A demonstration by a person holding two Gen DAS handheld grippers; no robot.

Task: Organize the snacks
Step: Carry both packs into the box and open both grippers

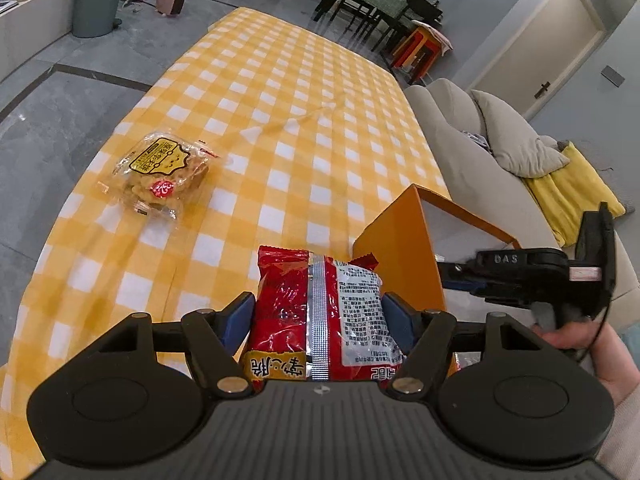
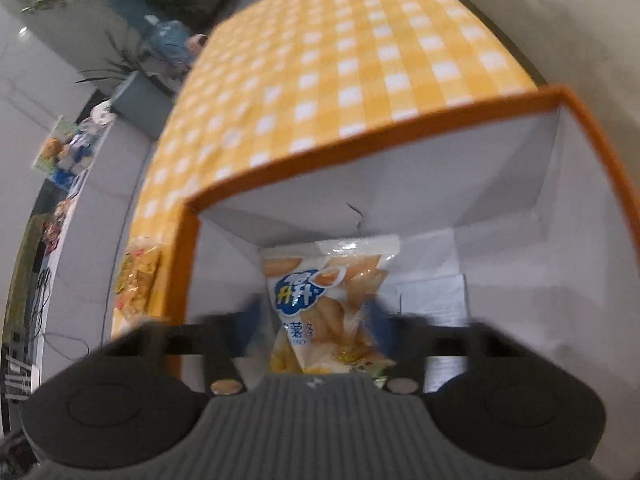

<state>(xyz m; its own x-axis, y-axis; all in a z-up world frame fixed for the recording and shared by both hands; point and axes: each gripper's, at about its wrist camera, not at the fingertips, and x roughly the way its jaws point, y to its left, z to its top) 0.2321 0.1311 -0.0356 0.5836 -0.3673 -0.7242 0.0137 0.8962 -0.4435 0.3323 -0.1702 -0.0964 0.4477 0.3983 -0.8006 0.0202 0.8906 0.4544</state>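
The left gripper (image 1: 320, 312) holds a red packet (image 1: 320, 312) with a silver seam, its blue pads (image 1: 240, 316) pressing the packet's two sides; the jaws stand wide because the packet is wide. The packet is held above the yellow checked cloth (image 1: 280, 120), just beside the orange box (image 1: 400, 248). Farther left on the cloth lies a clear bag (image 1: 164, 172) of golden snacks, well apart from the box. The right gripper (image 2: 316, 320) reaches into the box (image 2: 360, 152), whose inside is white, and is closed on a white pouch (image 2: 328, 280) with a blue logo; the picture is blurred, so the pads are hard to make out. The pouch hangs low inside the box, near its floor. From the left view the right gripper (image 1: 460, 276) is seen over the box, a hand (image 1: 580, 336) on its grip.
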